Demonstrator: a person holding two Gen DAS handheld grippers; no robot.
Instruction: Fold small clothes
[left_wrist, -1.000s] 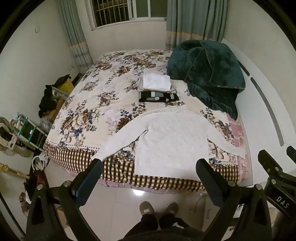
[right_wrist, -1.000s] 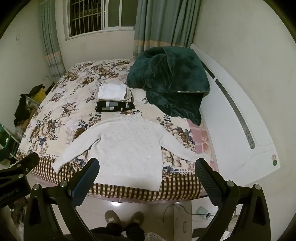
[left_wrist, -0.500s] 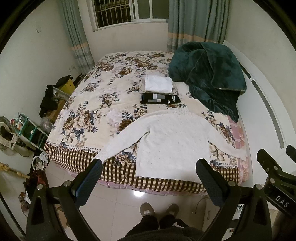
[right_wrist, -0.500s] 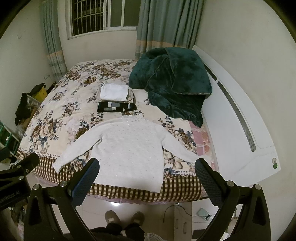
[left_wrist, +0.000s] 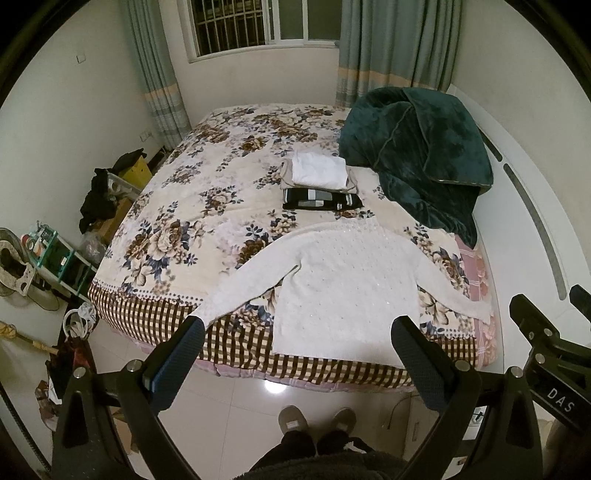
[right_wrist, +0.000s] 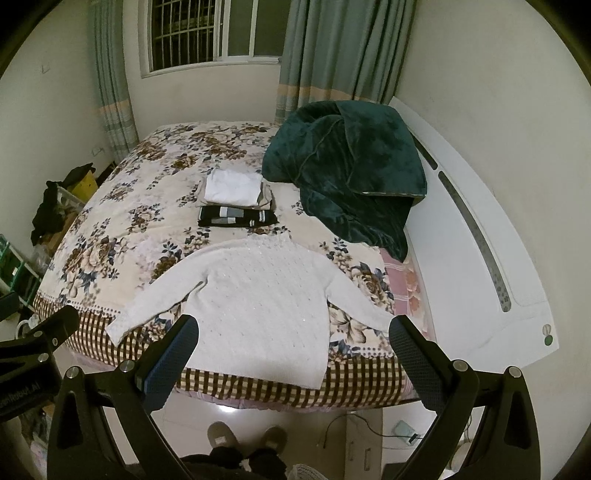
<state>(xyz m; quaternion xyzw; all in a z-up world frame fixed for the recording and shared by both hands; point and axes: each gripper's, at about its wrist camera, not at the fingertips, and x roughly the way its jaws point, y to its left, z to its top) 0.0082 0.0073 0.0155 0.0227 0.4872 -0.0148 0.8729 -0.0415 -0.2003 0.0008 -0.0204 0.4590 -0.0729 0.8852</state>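
A white knitted sweater (left_wrist: 347, 280) lies spread flat, sleeves out, at the near edge of the floral bed (left_wrist: 207, 206); it also shows in the right wrist view (right_wrist: 262, 295). My left gripper (left_wrist: 295, 354) is open and empty, held in the air in front of the bed, well short of the sweater's hem. My right gripper (right_wrist: 295, 350) is open and empty at about the same distance. Behind the sweater lie a folded black striped garment (left_wrist: 321, 199) and a folded white and beige stack (left_wrist: 319, 173).
A dark green blanket (left_wrist: 417, 155) is heaped at the bed's far right by the white headboard (right_wrist: 480, 236). Shelves and clutter (left_wrist: 55, 251) stand on the floor to the left. The person's slippered feet (left_wrist: 317, 421) stand on the tiled floor before the bed.
Both grippers have drifted slightly back and up from the bed, so the sweater sits a little lower in view. Nothing on the bed has moved.
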